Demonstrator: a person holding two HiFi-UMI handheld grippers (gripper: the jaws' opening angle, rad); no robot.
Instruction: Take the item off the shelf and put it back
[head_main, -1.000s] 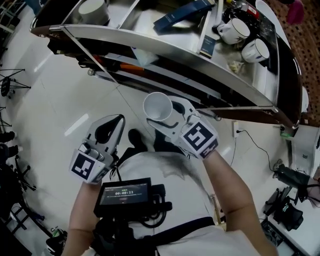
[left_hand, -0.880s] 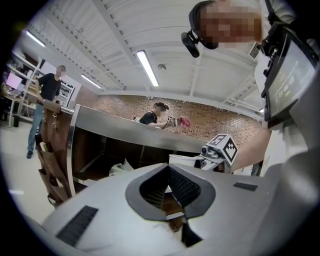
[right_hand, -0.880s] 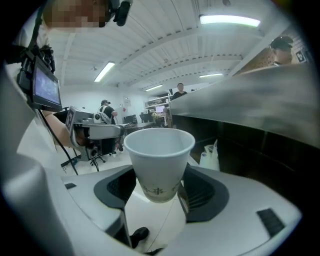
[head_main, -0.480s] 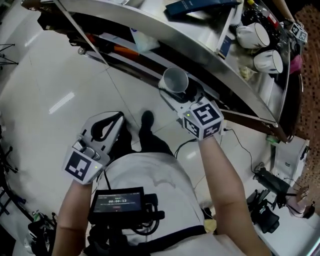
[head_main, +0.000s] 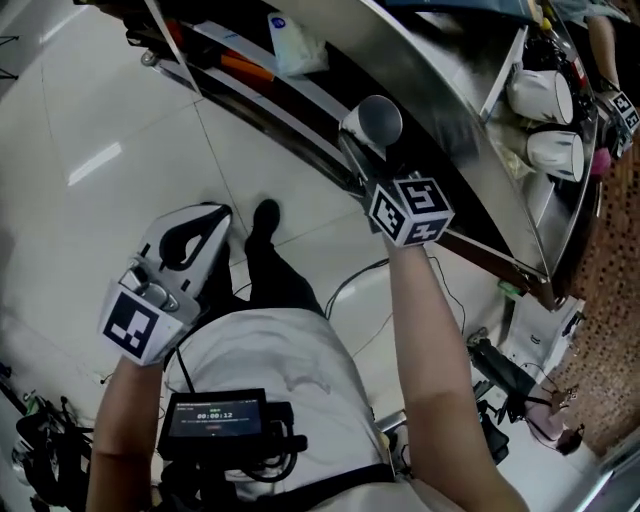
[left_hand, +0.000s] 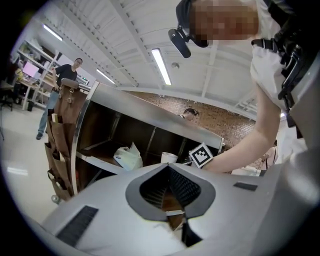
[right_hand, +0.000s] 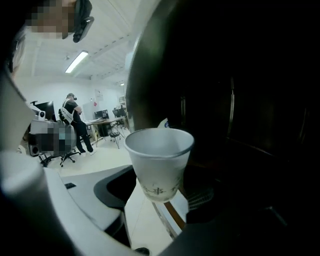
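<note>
Being carried from near the body up to the shelf (head_main: 470, 140), the paper cup (head_main: 372, 122) is being gripped upright in the right gripper's (head_main: 365, 150) widely spread jaws at the lower tier's edge, so its return is probably being completed; the left gripper (head_main: 205, 215) is being held shut and empty.

The person wore a white shirt (head_main: 275, 350) crossed low by black straps (head_main: 330, 472), with a black screen unit (head_main: 215, 415) at the chest, dark trousers and a black shoe (head_main: 265, 214). Left gripper (head_main: 220, 209) and right gripper (head_main: 362, 150) had white shells with black-lined jaws, each bearing a black-and-white marker cube (head_main: 410, 210).
</note>
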